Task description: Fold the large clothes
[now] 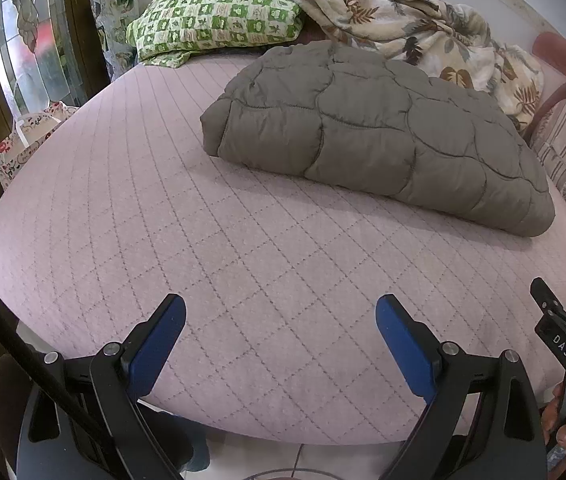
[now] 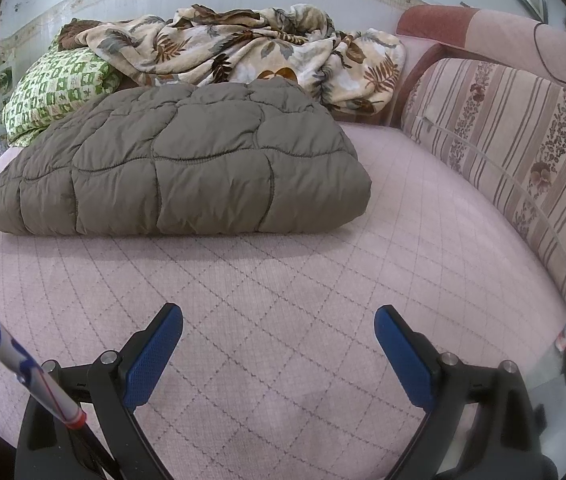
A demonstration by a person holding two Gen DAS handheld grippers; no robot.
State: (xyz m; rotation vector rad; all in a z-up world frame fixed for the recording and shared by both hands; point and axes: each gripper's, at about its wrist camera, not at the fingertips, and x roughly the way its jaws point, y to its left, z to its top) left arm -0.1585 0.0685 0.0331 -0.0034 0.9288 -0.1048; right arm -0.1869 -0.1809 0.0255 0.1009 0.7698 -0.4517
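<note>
Lying folded into a puffy block, the grey-brown quilted jacket [image 2: 179, 160] sits centre-left in the right wrist view, upper right of centre in the left wrist view, on the pink quilted bed [image 2: 283, 300]. Upper left of both frames: green checked pillow [image 2: 55, 92]. Behind the jacket, top centre, a crumpled leaf-print blanket [image 2: 251, 52]. Right side of the right wrist frame: striped sofa cushion [image 2: 515, 152] along the bed edge. Left tool [image 1: 281, 320], bottom of its frame, jaws spread wide, holding nothing, well short of the jacket. Right tool [image 2: 279, 328] likewise wide apart & empty, over bare bed; it also shows at the lower right edge of the left wrist view.
</note>
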